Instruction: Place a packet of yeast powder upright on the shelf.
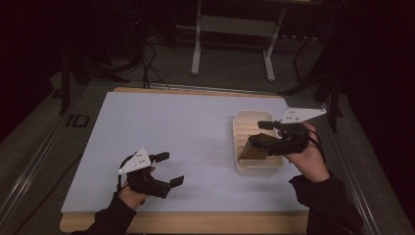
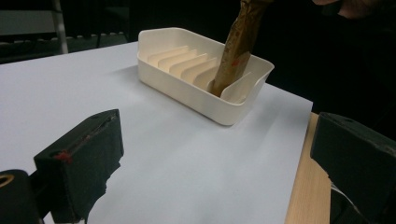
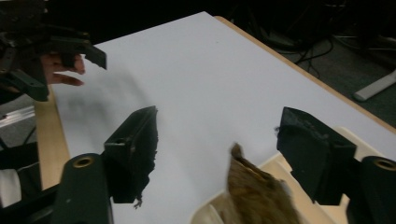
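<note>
A cream slotted rack (image 1: 239, 132) stands on the right half of the white tabletop (image 1: 171, 122). A thin brown flat piece (image 1: 256, 148) leans tilted in one of its near slots. My right gripper (image 1: 261, 133) hovers over it, open; in the right gripper view the brown piece (image 3: 257, 191) rises between the spread jaws, apart from both. My left gripper (image 1: 171, 169) is open near the front left, holding nothing. In the left gripper view the rack (image 2: 187, 88) and the leaning brown piece (image 2: 236, 51) lie ahead of the left gripper (image 2: 219, 130).
The white top sits on a wooden table whose edge (image 1: 195, 223) shows along the front. A metal desk frame (image 1: 232, 44) and cables lie on the dark floor beyond. The left gripper (image 3: 67, 70) appears far off in the right gripper view.
</note>
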Demonstrator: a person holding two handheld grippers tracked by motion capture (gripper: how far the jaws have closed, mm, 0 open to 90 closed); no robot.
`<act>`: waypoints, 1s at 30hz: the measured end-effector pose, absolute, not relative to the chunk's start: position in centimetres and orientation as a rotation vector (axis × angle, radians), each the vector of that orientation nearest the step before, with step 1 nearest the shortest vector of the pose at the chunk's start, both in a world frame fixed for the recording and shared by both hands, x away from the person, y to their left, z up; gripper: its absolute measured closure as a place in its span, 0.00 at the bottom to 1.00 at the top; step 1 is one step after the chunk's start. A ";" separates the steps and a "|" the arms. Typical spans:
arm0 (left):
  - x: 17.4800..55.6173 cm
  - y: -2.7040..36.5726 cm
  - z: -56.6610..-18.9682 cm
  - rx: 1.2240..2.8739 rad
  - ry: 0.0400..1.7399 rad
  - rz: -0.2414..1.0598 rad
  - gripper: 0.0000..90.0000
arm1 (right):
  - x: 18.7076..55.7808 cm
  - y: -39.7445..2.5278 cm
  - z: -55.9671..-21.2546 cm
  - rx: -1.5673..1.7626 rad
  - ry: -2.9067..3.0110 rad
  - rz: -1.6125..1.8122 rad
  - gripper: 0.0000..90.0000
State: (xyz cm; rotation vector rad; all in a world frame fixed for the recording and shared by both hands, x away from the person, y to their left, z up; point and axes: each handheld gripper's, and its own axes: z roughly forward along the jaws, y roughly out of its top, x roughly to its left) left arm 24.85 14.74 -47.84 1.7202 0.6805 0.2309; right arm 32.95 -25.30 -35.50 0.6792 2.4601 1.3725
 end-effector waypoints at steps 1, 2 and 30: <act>24.8 14.8 -47.8 1.722 0.681 0.236 0.04 | 32.8 -25.1 -35.5 0.677 2.457 1.374 0.31; 24.8 14.8 -47.8 1.724 0.680 0.238 0.04 | 32.6 -24.9 -35.5 0.670 2.455 1.380 0.26; 24.6 14.9 -47.8 1.728 0.671 0.253 0.04 | 26.9 -21.4 -40.6 0.596 2.501 1.496 0.15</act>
